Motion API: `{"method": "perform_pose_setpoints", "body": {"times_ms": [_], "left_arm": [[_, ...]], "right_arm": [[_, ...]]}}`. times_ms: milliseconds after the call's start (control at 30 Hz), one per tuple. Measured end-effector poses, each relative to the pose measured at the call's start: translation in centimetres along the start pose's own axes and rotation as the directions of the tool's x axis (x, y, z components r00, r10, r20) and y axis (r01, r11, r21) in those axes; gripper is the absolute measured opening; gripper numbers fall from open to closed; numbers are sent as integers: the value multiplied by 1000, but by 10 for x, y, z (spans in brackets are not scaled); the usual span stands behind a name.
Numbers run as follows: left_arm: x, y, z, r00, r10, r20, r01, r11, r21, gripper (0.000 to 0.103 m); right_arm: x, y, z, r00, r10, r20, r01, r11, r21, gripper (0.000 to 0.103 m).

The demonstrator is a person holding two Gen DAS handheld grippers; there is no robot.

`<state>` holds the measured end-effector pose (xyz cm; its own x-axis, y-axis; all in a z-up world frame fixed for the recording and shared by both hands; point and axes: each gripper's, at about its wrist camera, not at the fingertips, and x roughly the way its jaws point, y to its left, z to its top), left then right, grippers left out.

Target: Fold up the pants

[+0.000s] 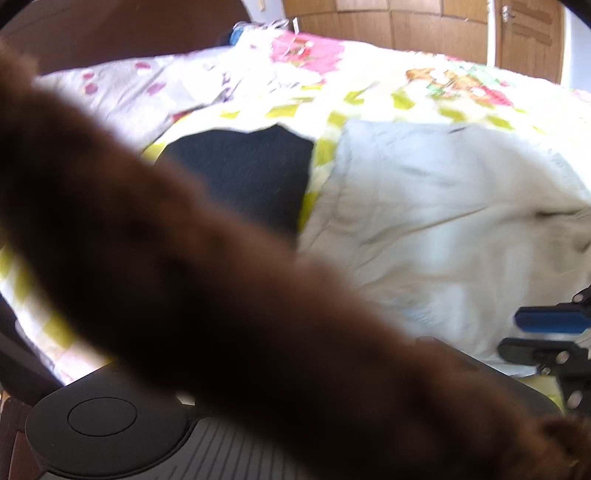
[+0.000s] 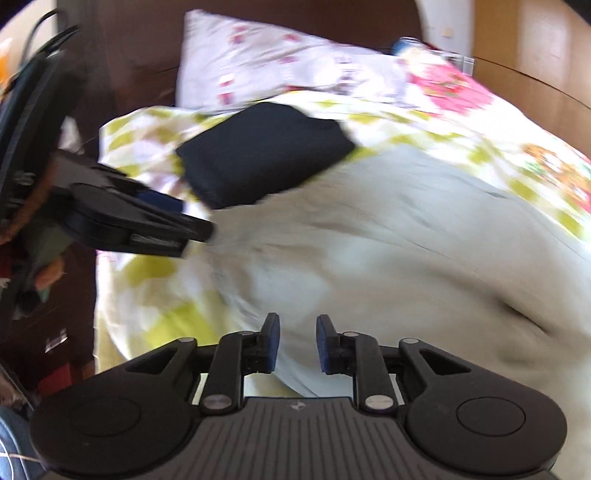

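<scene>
Cream pants [image 2: 388,258] lie spread and creased over the bed; in the left wrist view they [image 1: 443,221] fill the right half. My right gripper [image 2: 297,341] hovers over their near edge, its blue pads [image 2: 271,343] a narrow gap apart, with nothing pinched between them. It also shows at the right edge of the left wrist view [image 1: 517,334]. My left gripper [image 2: 195,221] reaches in from the left, its tip at the pants' left edge. A blurred brown shape [image 1: 184,277] crosses the left camera and hides that gripper's fingers.
A folded black garment [image 2: 266,147] rests beside the pants' far left corner on the flowered bedspread [image 2: 147,295]. A pillow [image 2: 258,70] leans on the dark headboard [image 2: 129,55]. Wooden wardrobe doors [image 1: 443,26] stand beyond the bed. Dark furniture [image 2: 48,332] borders the bed's left edge.
</scene>
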<state>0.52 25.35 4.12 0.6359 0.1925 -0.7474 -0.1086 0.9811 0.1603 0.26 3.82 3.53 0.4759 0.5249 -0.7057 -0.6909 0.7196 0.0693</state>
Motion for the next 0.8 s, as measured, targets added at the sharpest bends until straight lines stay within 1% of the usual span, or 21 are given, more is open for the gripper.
{"method": "perform_pose_setpoints", "body": {"times_ms": [67,133,167,233,300,333,400,433,500,533,600,633,700,733,800], "left_arm": [[-7,-24,8,998,-63,30,62,998,18,38],[-10,-58,13,988,-147,42,145,988,51,38],[-11,-79,15,981,-190,44,186,979,78,38],[-10,-124,17,963,-265,45,256,956,141,38],[-8,-167,18,943,-331,27,320,929,185,38],[-7,-190,18,929,-370,12,360,911,201,38],[-6,-229,17,902,-431,-13,422,876,234,39],[-6,-248,17,891,-454,-25,444,859,255,39],[-7,-282,17,873,-486,-48,476,826,300,39],[-7,-297,17,865,-498,-58,488,811,322,39],[-6,-322,15,850,-521,-72,510,782,358,41],[-4,-331,14,844,-530,-78,518,770,372,43],[1,-347,12,837,-539,-95,530,754,389,43],[3,-352,11,833,-544,-102,536,746,395,44],[6,-360,13,825,-554,-113,547,731,409,46]], "right_arm": [[-18,-34,-16,997,-81,-10,81,992,92,36],[-45,-74,-39,983,-180,-30,182,963,198,37],[-58,-93,-51,974,-224,-41,227,942,246,37],[-91,-135,-76,947,-315,-70,318,879,355,38],[-122,-172,-102,916,-388,-101,389,799,459,39],[-142,-193,-117,898,-425,-118,420,743,521,40],[-171,-226,-142,868,-476,-143,455,644,615,43],[-185,-244,-157,847,-507,-159,471,578,666,44],[-204,-273,-181,822,-538,-187,475,465,747,45],[-210,-286,-192,818,-540,-196,465,422,778,46],[-215,-306,-210,823,-530,-203,436,360,825,46],[-214,-314,-214,830,-521,-201,418,342,842,46],[-211,-327,-219,841,-509,-182,376,310,873,47],[-210,-331,-220,844,-510,-169,359,302,883,48],[-208,-339,-218,840,-520,-152,339,284,897,52]]}}
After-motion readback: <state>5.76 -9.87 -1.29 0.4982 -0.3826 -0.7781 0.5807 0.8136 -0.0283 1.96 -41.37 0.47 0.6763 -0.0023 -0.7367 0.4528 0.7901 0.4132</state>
